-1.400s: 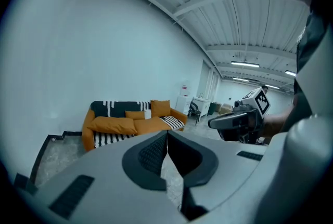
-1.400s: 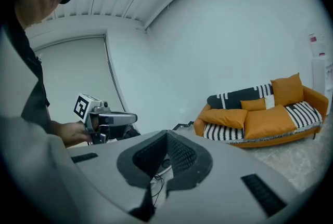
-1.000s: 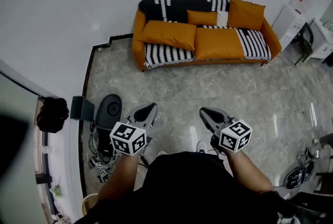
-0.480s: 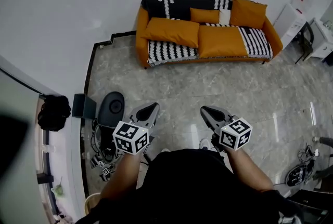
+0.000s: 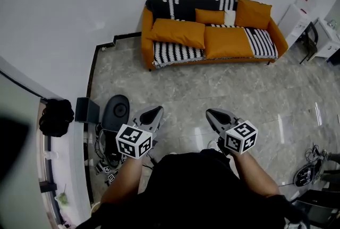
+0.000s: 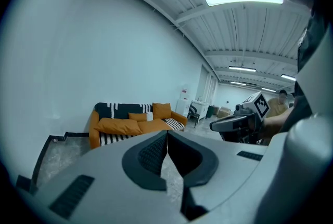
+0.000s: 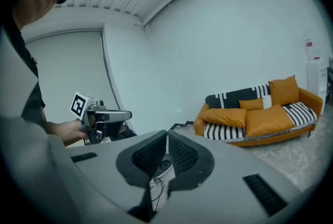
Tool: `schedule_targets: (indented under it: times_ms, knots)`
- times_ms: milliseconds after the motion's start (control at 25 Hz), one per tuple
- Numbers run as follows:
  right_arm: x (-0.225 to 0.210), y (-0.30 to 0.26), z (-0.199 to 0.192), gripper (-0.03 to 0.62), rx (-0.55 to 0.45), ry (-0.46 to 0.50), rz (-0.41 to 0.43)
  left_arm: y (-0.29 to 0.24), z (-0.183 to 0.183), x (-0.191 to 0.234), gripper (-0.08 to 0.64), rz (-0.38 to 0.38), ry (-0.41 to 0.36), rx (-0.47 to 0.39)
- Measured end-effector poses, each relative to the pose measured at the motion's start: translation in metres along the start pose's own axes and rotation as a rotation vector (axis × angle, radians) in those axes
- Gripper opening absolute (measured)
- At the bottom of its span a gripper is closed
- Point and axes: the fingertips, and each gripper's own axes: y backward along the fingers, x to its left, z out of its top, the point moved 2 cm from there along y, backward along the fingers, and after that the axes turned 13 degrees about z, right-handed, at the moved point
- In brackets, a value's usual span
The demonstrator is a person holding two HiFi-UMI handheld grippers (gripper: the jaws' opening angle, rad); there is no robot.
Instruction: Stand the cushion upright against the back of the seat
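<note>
An orange sofa (image 5: 149, 53) with black-and-white striped covers stands against the far wall. A large orange cushion (image 5: 179, 33) lies flat on its left seat. A small orange cushion (image 5: 209, 16) and a bigger one (image 5: 253, 13) lean on the backrest. My left gripper (image 5: 157, 110) and right gripper (image 5: 209, 113) are held side by side over the stone floor, well short of the sofa, both shut and empty. The left gripper view shows the sofa (image 6: 136, 123) beyond the closed jaws (image 6: 167, 133). The right gripper view has it (image 7: 257, 116) to the right of its jaws (image 7: 167, 133).
A black round device (image 5: 116, 111), a dark bag (image 5: 54, 116) and tangled cables (image 5: 103, 153) sit on the floor at my left. A white cabinet (image 5: 295, 18) and a chair (image 5: 311, 39) stand right of the sofa. A black skirting edge (image 5: 91, 79) borders the floor.
The sofa sits slightly lower and nearer in the head view, as the person has stepped toward it. Both grippers stay shut in the same pose.
</note>
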Motion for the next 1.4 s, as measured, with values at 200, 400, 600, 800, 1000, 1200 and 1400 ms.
schedule_targets:
  times_ms: [200, 400, 600, 800, 1000, 1200, 1400]
  knots:
    - [-0.001, 0.004, 0.002, 0.038, -0.008, -0.021, -0.055, 0.011, -0.004, 0.009, 0.017, -0.01, -0.004, -0.001]
    - [0.007, 0.003, 0.0, 0.039, -0.006, -0.028, -0.066, 0.014, -0.014, 0.012, 0.017, -0.027, 0.019, 0.013]
    - [0.011, -0.005, -0.015, 0.039, 0.019, -0.067, -0.055, 0.008, -0.02, 0.01, 0.017, -0.046, 0.024, 0.026]
    - [0.008, -0.016, -0.022, 0.038, 0.032, -0.086, -0.037, 0.0, -0.023, 0.004, 0.017, -0.06, 0.022, 0.039]
    - [-0.012, -0.029, -0.018, 0.038, 0.023, -0.101, -0.028, -0.015, -0.025, 0.009, 0.017, -0.059, 0.017, 0.067]
    - [-0.04, -0.038, -0.003, 0.038, 0.002, -0.107, -0.025, -0.044, -0.007, 0.021, 0.017, -0.043, 0.006, 0.063]
    - [-0.082, -0.044, 0.017, 0.039, -0.021, -0.112, -0.034, -0.08, 0.016, 0.026, 0.017, -0.04, -0.012, 0.053]
